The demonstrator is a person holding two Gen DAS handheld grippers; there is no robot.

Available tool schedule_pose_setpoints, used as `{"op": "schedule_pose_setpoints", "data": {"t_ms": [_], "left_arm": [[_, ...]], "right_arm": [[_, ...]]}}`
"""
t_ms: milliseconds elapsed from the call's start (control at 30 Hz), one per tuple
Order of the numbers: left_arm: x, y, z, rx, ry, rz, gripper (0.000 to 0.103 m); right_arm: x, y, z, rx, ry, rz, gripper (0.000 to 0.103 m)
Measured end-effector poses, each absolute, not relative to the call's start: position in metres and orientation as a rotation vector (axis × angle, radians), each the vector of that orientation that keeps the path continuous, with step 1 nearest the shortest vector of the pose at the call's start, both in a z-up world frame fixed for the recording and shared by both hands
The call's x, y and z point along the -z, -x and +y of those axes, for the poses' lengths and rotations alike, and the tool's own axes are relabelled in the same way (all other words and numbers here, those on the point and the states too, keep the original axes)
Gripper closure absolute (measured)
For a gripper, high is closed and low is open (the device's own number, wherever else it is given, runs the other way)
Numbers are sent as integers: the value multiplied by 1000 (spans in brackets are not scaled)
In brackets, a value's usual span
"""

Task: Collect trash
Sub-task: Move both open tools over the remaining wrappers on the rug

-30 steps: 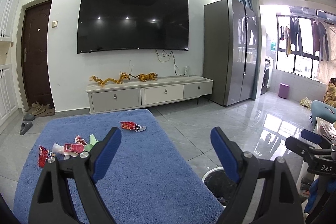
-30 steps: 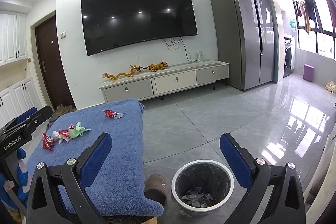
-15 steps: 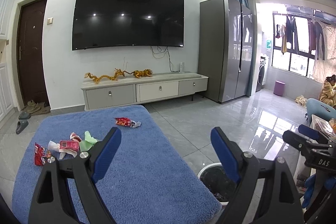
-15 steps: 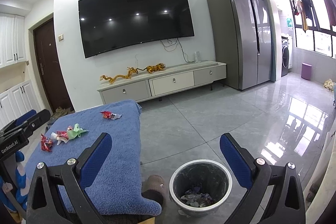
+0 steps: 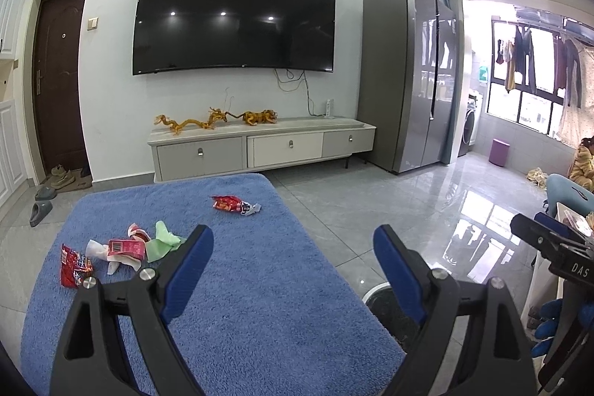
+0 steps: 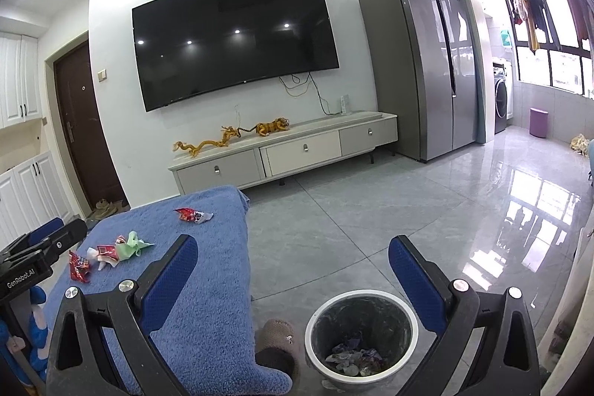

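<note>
Several bits of trash lie on a blue towel-covered table (image 5: 260, 284): a red snack wrapper (image 5: 234, 203) near the far edge, a green and red crumpled cluster (image 5: 137, 245), and a red packet (image 5: 74, 264) at the left. My left gripper (image 5: 293, 255) hovers open above the table, nothing between its blue pads. My right gripper (image 6: 293, 266) is open too, over the floor beside the table, with a trash bin (image 6: 362, 336) holding scraps just below it. The same wrapper (image 6: 193, 215), cluster (image 6: 122, 247) and packet (image 6: 78, 266) show in the right wrist view.
A brown slipper (image 6: 276, 340) lies between table and bin. A TV cabinet (image 5: 260, 147) stands against the far wall, a grey fridge (image 5: 408, 77) to its right. Shoes (image 5: 63, 175) sit by the door. A seated person (image 5: 583, 162) is at the far right.
The left wrist view has shifted: the table and trash now sit a little further right and nearer in it. The right wrist view is nearly unchanged. Both grippers stay open.
</note>
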State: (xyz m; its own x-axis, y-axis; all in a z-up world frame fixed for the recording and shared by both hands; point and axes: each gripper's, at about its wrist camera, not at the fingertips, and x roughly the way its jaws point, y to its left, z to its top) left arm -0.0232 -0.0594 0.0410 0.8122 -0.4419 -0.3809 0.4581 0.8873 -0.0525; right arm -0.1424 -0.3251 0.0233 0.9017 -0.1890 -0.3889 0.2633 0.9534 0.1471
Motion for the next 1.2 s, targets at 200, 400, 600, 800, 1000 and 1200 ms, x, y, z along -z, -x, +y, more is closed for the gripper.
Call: {"op": "schedule_pose_setpoints", "data": {"t_ms": [200,400,600,800,1000,1200], "left_arm": [[-31,7,-63,474,-37,433,15],[-20,-8,-68,479,-40,462,15],[-12,-24,-67,477,-29,489,15],[0,-42,-62,475,-10,522,15],[11,-60,-52,474,19,557,15],[23,-77,-38,460,49,589,15]], "right_arm": [[-12,126,-328,220,-208,430,0],[-4,114,-336,241,-221,467,0],[5,98,-340,253,-224,514,0],[16,76,-336,248,-204,572,0],[22,54,-326,238,-177,615,0],[25,32,-309,224,-146,652,0]]}}
